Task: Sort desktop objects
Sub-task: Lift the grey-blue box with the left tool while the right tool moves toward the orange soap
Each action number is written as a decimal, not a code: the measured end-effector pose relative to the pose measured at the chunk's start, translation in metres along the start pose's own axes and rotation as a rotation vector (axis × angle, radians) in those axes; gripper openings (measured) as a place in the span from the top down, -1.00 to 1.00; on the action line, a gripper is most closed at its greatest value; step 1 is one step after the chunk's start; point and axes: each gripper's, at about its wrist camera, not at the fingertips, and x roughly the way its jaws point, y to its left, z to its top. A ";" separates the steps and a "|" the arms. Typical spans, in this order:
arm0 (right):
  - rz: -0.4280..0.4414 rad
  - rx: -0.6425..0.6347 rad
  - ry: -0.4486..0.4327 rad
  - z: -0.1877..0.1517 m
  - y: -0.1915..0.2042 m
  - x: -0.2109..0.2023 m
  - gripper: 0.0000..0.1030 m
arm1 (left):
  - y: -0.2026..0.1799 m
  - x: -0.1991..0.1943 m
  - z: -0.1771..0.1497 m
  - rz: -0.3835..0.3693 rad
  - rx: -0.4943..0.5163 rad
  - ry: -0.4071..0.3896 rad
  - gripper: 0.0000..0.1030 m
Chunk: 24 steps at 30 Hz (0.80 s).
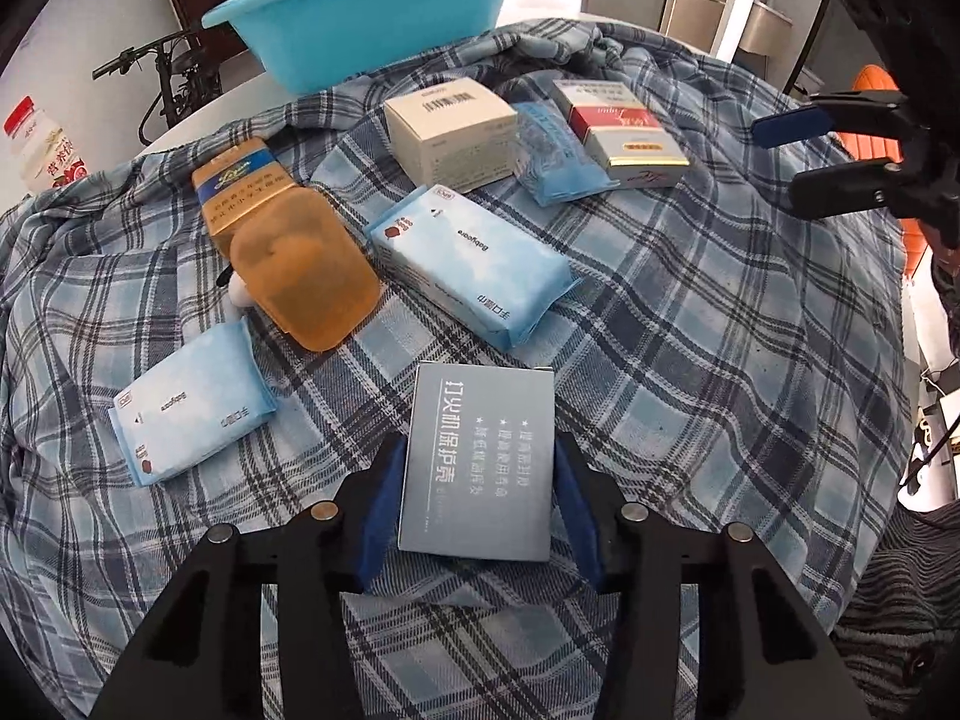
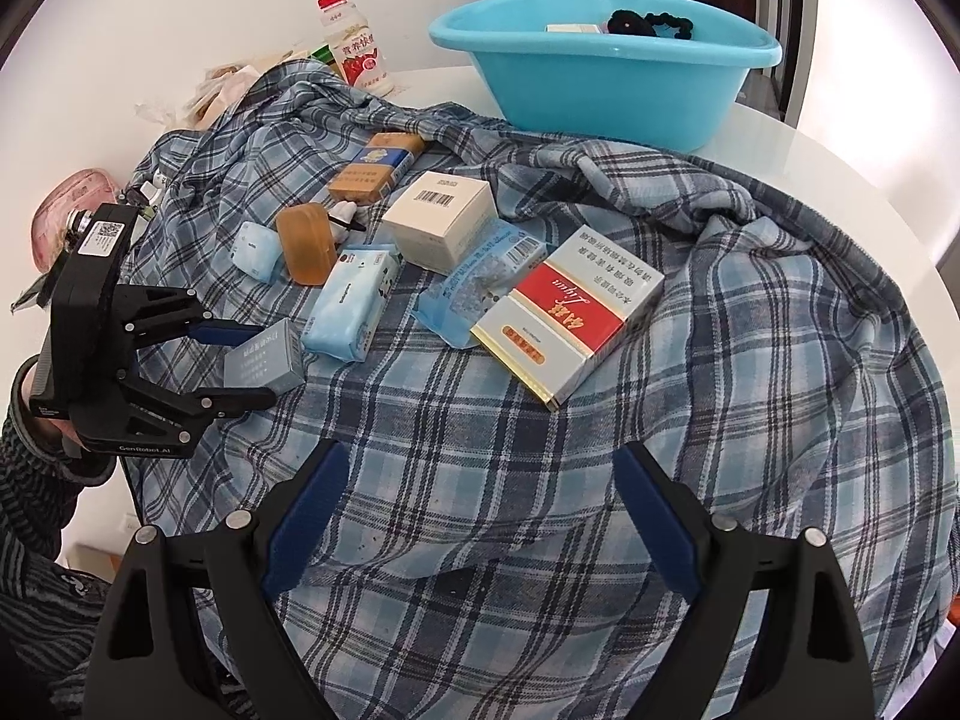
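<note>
Grey-blue carton (image 1: 480,459), nearest the left wrist camera, sits clamped between the blue pads of the left gripper (image 1: 474,498) above the plaid cloth (image 1: 720,360); right gripper (image 2: 480,516) hangs empty, jaws apart. Turquoise basin (image 2: 606,84) at the far edge holds a few items already. Left to sort: tissue packs (image 1: 468,264), amber soap case (image 1: 300,270), cream box (image 1: 450,132), red-and-white carton (image 2: 570,315) — judged an early stage.

"Babycare" on tissue pack (image 1: 474,264); "GenRobot.AI" on left tool (image 2: 240,369)
</note>
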 end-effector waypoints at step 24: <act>0.038 -0.132 0.033 0.036 0.048 0.034 -0.74 | 0.008 0.024 -0.019 -0.014 -0.059 -0.022 0.04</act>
